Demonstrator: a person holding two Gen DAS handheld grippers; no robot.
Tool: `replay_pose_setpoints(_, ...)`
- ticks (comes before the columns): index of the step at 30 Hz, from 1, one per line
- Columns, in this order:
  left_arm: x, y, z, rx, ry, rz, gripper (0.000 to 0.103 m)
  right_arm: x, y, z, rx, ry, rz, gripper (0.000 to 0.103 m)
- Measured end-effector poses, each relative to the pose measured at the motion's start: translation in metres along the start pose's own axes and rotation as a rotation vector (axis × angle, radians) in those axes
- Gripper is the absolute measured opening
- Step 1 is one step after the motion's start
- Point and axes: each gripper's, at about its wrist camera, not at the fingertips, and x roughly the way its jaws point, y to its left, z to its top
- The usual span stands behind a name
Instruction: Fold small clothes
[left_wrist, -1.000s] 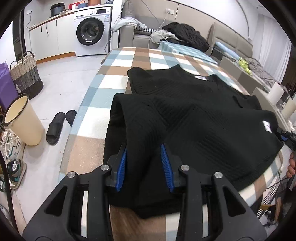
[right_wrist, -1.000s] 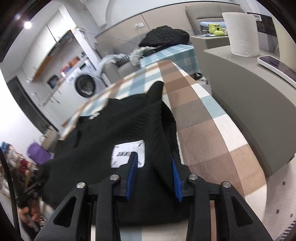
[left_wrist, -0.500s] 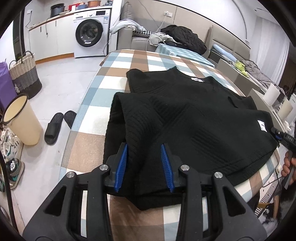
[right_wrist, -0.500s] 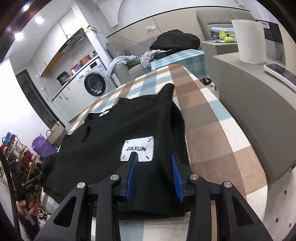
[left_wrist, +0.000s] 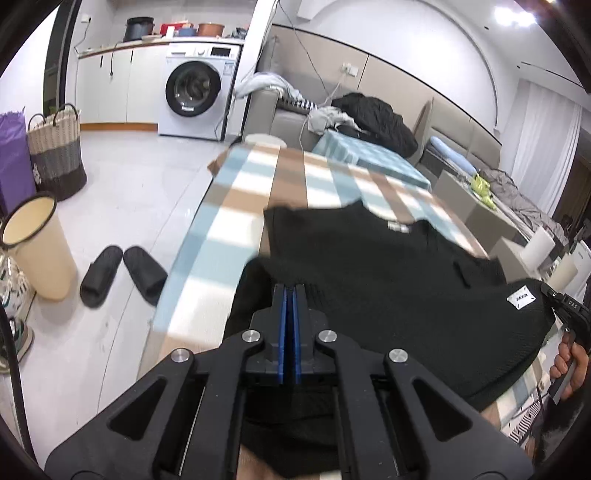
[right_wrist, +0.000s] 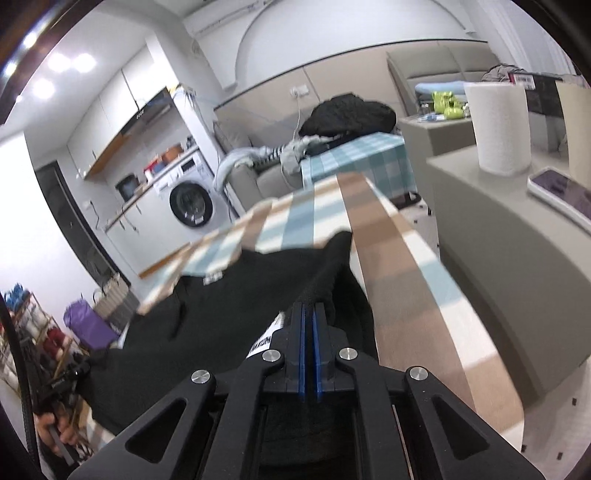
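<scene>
black sweater (left_wrist: 388, 280) lies spread on the checked desk (left_wrist: 236, 206), its near hem raised off the surface. left claw (left_wrist: 290, 291) clenched on the hem's left corner. right claw (right_wrist: 309, 310) clenched on the right corner, beside the white label (right_wrist: 264, 341).

A white washing machine (left_wrist: 195, 98) stood under a counter beside a grey sofa (left_wrist: 291, 122). Slippers (left_wrist: 122, 275), a bin (left_wrist: 37, 247) and a basket (left_wrist: 55, 155) sat on the pale floor (left_wrist: 140, 192).
</scene>
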Motion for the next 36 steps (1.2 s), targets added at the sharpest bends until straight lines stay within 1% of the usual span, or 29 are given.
replay_pose_setpoints(2, 0.004, -0.003, 0.016, 0.005, -0.028, 0.001, 0.001, 0.008, 0.004, 0.010, 0.008, -0.011, -0.003, 0.003)
replay_pose_setpoints(5, 0.017, -0.004, 0.039, 0.000, -0.047, 0.007, 0.001, 0.023, 0.009, 0.028, 0.033, -0.032, -0.013, 0.003)
replay_pose_setpoints(8, 0.033, 0.002, 0.057, -0.019, -0.042, 0.018, 0.001, 0.039, 0.007, 0.043, 0.083, -0.048, -0.035, 0.003)
replay_pose_setpoints(10, 0.046, 0.006, 0.063, -0.029, -0.018, 0.026, 0.001, 0.051, 0.004, 0.050, 0.096, -0.046, -0.072, 0.003)
replay_pose_setpoints(14, 0.066, 0.015, 0.053, -0.031, 0.044, 0.031, 0.001, 0.065, -0.009, 0.043, 0.106, 0.022, -0.111, 0.003)
replay_pose_setpoints(16, 0.073, 0.017, 0.043, -0.042, 0.073, 0.035, 0.001, 0.072, -0.018, 0.034, 0.121, 0.080, -0.115, 0.004)
replay_pose_setpoints(17, 0.076, 0.018, 0.037, -0.046, 0.091, 0.044, 0.001, 0.074, -0.024, 0.029, 0.132, 0.110, -0.113, 0.006)
replay_pose_setpoints(18, 0.078, 0.019, 0.033, -0.044, 0.106, 0.049, 0.002, 0.075, -0.028, 0.025, 0.137, 0.126, -0.117, 0.012)
replay_pose_setpoints(19, 0.078, 0.018, 0.029, -0.035, 0.131, 0.050, 0.003, 0.075, -0.033, 0.020, 0.147, 0.149, -0.122, 0.016)
replay_pose_setpoints(20, 0.078, 0.018, 0.023, -0.028, 0.146, 0.053, 0.005, 0.072, -0.036, 0.016, 0.153, 0.162, -0.118, 0.017)
replay_pose_setpoints(21, 0.076, 0.017, 0.019, -0.022, 0.157, 0.057, 0.010, 0.068, -0.038, 0.013, 0.147, 0.170, -0.114, 0.022)
replay_pose_setpoints(22, 0.073, 0.015, 0.015, -0.018, 0.162, 0.059, 0.014, 0.065, -0.037, 0.008, 0.140, 0.176, -0.113, 0.033)
replay_pose_setpoints(24, 0.062, 0.011, 0.006, -0.003, 0.156, 0.057, 0.032, 0.054, -0.035, -0.001, 0.129, 0.182, -0.086, 0.046)
replay_pose_setpoints(25, 0.056, 0.008, 0.001, 0.008, 0.148, 0.062, 0.039, 0.050, -0.033, -0.004, 0.122, 0.184, -0.074, 0.046)
replay_pose_setpoints(26, 0.050, 0.005, -0.003, 0.016, 0.142, 0.069, 0.052, 0.045, -0.029, -0.009, 0.107, 0.188, -0.066, 0.047)
replay_pose_setpoints(27, 0.044, 0.002, -0.006, 0.023, 0.133, 0.071, 0.059, 0.039, -0.026, -0.014, 0.096, 0.192, -0.065, 0.049)
replay_pose_setpoints(30, 0.028, -0.007, -0.017, 0.040, 0.128, 0.052, 0.059, 0.022, -0.020, -0.025, 0.105, 0.184, -0.034, 0.052)
replay_pose_setpoints(32, 0.020, -0.012, -0.025, 0.049, 0.131, 0.034, 0.059, 0.016, -0.019, -0.027, 0.109, 0.189, -0.020, 0.052)
replay_pose_setpoints(34, 0.018, -0.016, -0.034, 0.057, 0.149, 0.033, 0.059, 0.010, -0.017, -0.031, 0.113, 0.193, -0.009, 0.052)
replay_pose_setpoints(36, 0.019, -0.017, -0.043, 0.063, 0.175, 0.037, 0.059, 0.007, -0.018, -0.036, 0.114, 0.206, -0.015, 0.053)
